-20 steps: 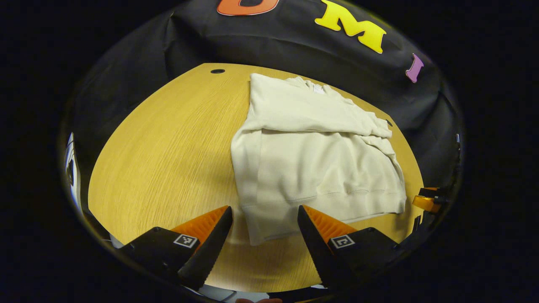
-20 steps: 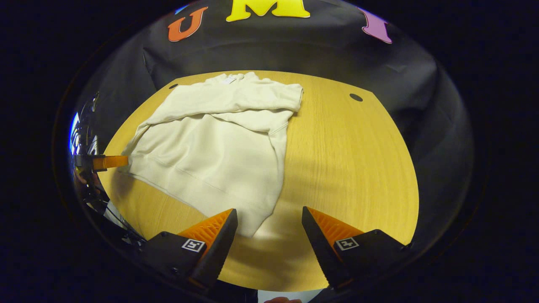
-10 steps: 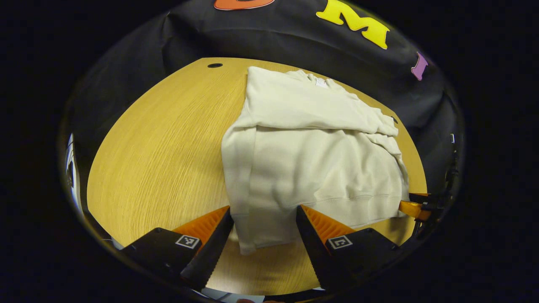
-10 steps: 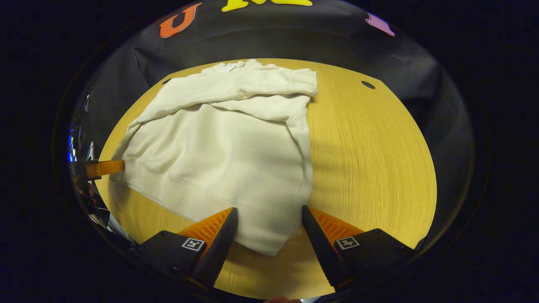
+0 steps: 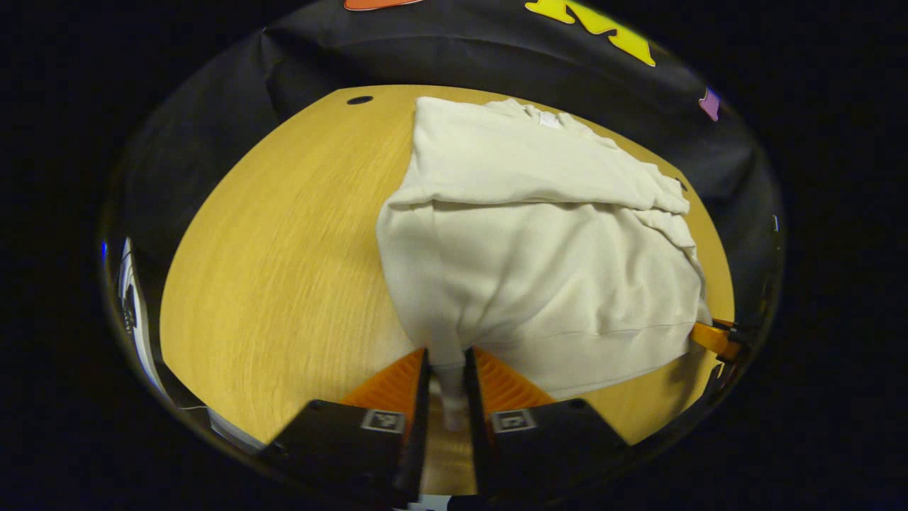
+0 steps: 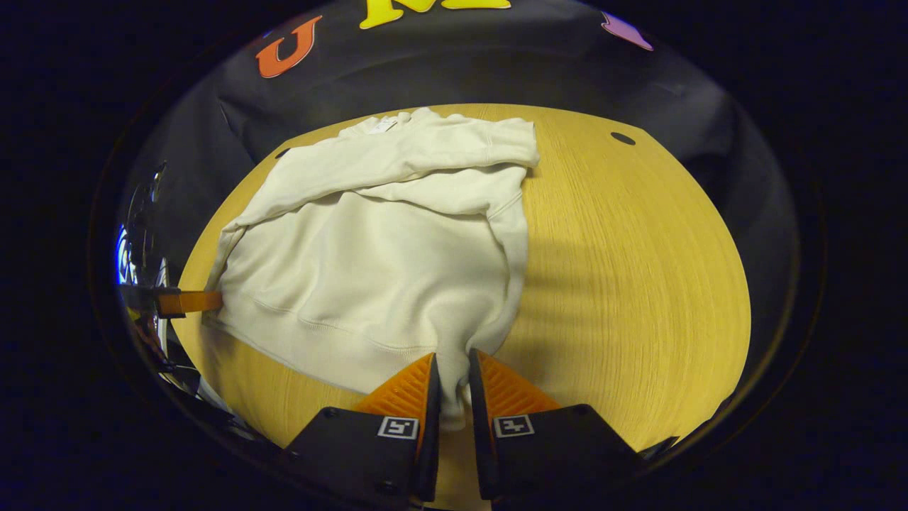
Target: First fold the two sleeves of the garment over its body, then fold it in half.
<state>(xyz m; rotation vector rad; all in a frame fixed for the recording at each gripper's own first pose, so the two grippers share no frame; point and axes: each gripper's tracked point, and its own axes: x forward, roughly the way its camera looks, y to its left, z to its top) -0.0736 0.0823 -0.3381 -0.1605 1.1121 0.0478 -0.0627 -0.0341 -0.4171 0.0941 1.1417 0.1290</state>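
Left gripper view: cream sweatshirt [image 5: 539, 248] lies flat on the bench [image 5: 284, 255], collar at the far edge, both sleeves already crossed over the chest. So sleeve step looks done; the fold in half is in hand. Left gripper [image 5: 447, 397] has its jaws clamped on the near hem corner of the sweatshirt, cloth pinched up into a small ridge between them. Other gripper shows at the opposite hem corner, far right of the sweatshirt, only its tip visible.

Right gripper view: right gripper [image 6: 452, 394] has its jaws closed on the other hem corner of the sweatshirt [image 6: 383, 248], fabric bunched and standing up between them. Left gripper's tip sits at the far-left hem corner, touching the cloth. Sleeves stacked across the top of the sweatshirt near the collar.

Next move, my read: lift both hem corners together, carry them away over the body toward the collar, keep them level so the hem lands straight across the shoulders. Uneven lift would likely skew the fold or drag the sleeves loose.

Surface: light wood-grain bench [image 6: 638, 270], rounded by the lens, bare beside the sweatshirt, a small dark hole [image 6: 623, 138] beyond the sweatshirt's right shoulder and another [image 5: 359, 100] beyond its left. Black cloth wall [image 6: 454, 71] behind the sweatshirt's collar end. Dim booth, soft shadows beside the cloth.
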